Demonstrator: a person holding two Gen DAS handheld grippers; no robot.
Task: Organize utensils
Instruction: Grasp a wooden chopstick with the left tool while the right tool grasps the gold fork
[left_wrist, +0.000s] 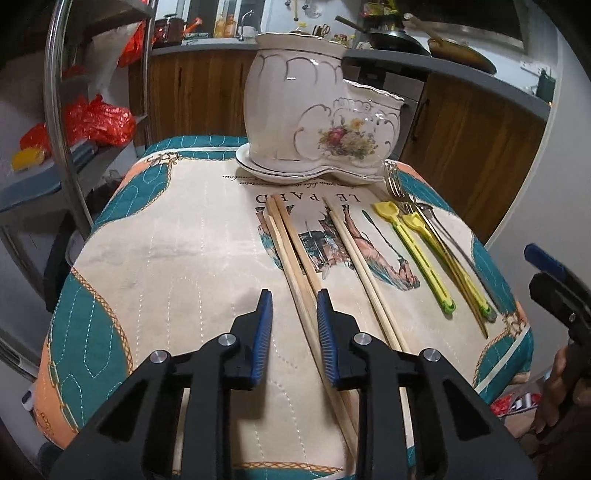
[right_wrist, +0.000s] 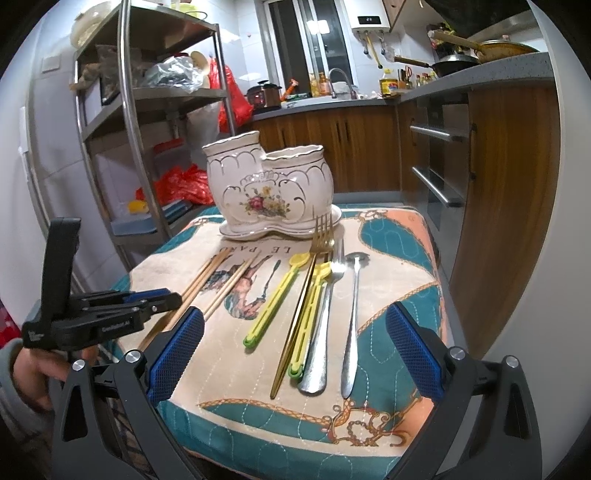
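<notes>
From the left wrist: left gripper (left_wrist: 294, 301) low over the quilted cloth (left_wrist: 177, 251), blue pads parted, nothing between them (one wooden chopstick runs just under the right pad). Wooden chopsticks (left_wrist: 295, 243) in front of the ceramic utensil holder (left_wrist: 317, 118); yellow tongs (left_wrist: 413, 254) right of them, arms closed flat.

From the right wrist: right gripper (right_wrist: 295, 325) spread wide, empty. Gold fork (right_wrist: 306, 288), steel fork (right_wrist: 323, 325) and spoon (right_wrist: 352, 314) in front of the holder, beside the tongs.
</notes>
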